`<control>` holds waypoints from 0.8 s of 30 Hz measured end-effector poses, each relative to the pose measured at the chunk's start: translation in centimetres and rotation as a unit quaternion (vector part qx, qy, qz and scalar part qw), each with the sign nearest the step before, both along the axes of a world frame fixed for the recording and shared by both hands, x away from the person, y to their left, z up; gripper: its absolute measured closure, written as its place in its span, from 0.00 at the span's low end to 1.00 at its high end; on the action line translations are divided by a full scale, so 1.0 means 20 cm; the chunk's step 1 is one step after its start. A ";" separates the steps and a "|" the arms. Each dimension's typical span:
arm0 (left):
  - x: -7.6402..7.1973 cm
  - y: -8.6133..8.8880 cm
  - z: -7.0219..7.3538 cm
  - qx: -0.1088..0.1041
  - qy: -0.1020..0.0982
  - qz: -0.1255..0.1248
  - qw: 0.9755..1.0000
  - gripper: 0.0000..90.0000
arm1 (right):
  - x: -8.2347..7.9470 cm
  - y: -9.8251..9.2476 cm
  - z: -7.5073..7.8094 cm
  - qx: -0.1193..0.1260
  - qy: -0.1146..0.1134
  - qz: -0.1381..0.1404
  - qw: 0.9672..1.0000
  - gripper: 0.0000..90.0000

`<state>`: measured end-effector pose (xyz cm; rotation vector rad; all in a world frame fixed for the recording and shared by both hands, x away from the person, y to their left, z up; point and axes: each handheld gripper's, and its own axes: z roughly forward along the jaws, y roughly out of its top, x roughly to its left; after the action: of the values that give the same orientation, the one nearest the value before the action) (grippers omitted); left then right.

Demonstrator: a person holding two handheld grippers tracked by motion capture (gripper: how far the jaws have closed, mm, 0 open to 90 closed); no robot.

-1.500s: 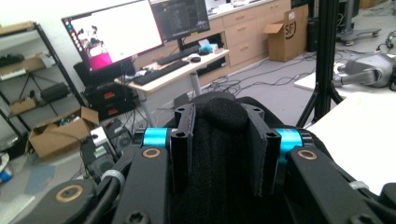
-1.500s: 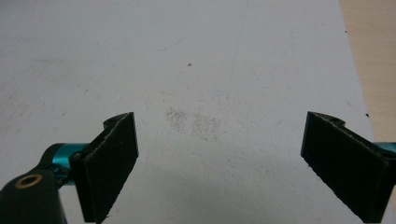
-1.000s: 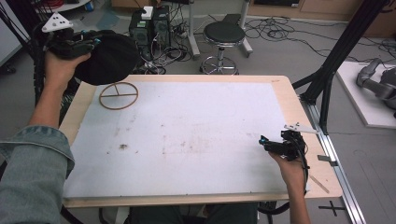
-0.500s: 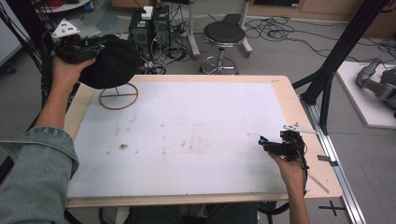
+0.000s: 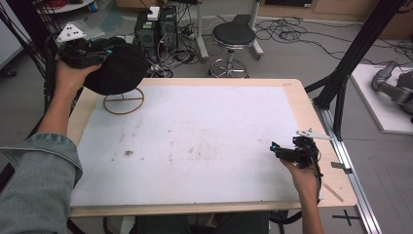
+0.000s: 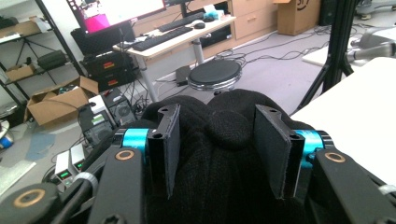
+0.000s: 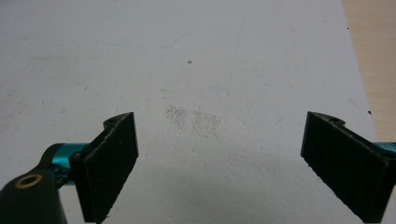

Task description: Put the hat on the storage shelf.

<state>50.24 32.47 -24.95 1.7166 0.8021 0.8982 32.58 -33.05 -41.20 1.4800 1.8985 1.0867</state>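
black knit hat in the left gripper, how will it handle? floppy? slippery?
Probably floppy: the black knit hat bulges and folds between the left gripper's fingers. Likely light: in the high view it hangs as a soft rounded lump from one pinch, above the wooden ring stand. Slipping seems unlikely, since the fuzzy knit is squeezed between the flat pads.

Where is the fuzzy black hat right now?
The black hat is up in the air at the far left corner of the table in the high view, pinched in the left gripper, just above a wooden ring stand.
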 end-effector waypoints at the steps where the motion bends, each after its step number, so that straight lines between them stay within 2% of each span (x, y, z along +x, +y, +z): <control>1: 0.00 0.00 0.00 0.002 0.001 0.000 1.000 0.57 | 0.00 0.00 0.00 0.001 0.002 -0.002 1.000 0.12; 3: -0.01 0.01 0.01 0.002 0.002 -0.001 1.000 0.56 | 0.00 -0.01 0.01 0.005 -0.001 -0.002 1.000 0.12; 10: -0.03 0.08 0.03 -0.027 0.011 0.001 1.000 0.50 | 0.00 -0.01 0.00 0.004 0.001 -0.001 1.000 0.12; 16: -0.10 0.10 0.06 -0.046 0.012 -0.009 0.999 0.46 | 0.02 0.00 0.01 0.005 -0.001 0.002 1.000 0.12; 20: -0.16 0.09 0.07 -0.048 0.013 -0.015 0.999 0.44 | 0.04 0.03 0.01 0.006 -0.001 0.007 1.000 0.12; 22: -0.20 0.09 0.08 -0.038 0.016 -0.022 0.999 0.43 | 0.05 0.04 0.01 0.006 -0.003 0.012 1.000 0.12; 24: -0.23 0.08 0.08 -0.039 0.015 -0.025 0.999 0.43 | 0.07 0.06 0.02 0.006 -0.005 0.015 1.000 0.12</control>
<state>45.59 34.01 -23.42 1.6782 0.8004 0.7997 33.92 -31.94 -40.88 1.4535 1.9158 1.1194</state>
